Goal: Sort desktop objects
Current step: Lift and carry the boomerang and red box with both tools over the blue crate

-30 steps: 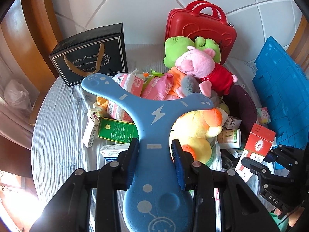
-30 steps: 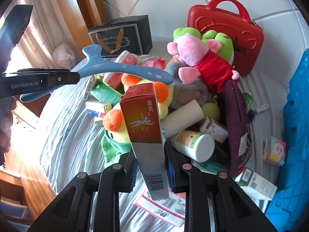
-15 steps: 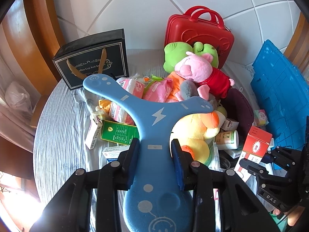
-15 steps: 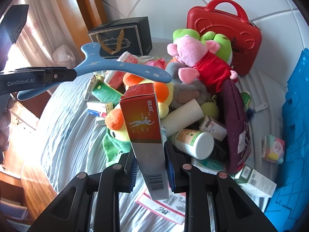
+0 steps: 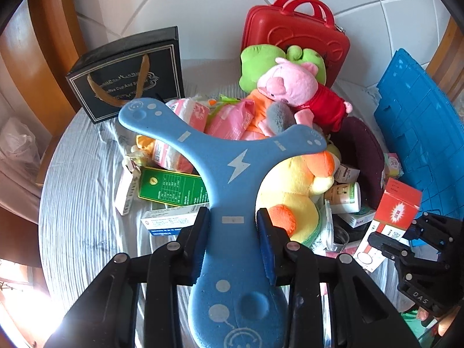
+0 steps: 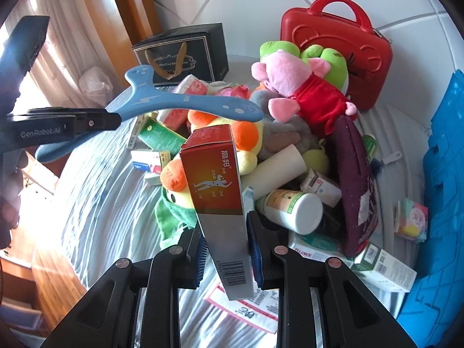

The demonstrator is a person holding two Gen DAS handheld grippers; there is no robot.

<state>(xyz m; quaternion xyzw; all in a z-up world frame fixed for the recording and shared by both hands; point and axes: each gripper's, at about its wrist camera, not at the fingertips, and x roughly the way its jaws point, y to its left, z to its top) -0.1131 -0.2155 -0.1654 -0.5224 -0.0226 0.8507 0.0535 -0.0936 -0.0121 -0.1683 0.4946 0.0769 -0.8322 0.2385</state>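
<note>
My left gripper is shut on the stem of a blue three-armed foam boomerang, held above the pile. In the right wrist view the boomerang juts out of the left gripper at the left edge. My right gripper is shut on a tall red and silver box, held upright over the yellow duck plush. The left wrist view shows that red box in the right gripper at the lower right.
On the round striped tablecloth lies a heap: pink pig plush, green frog plush, medicine boxes, a white bottle, a dark purple pouch. A red case and black gift bag stand behind; a blue crate stands right.
The left gripper with the boomerang has sunk slightly toward the pile. The right gripper and its box have not moved. Both grips are unchanged.
</note>
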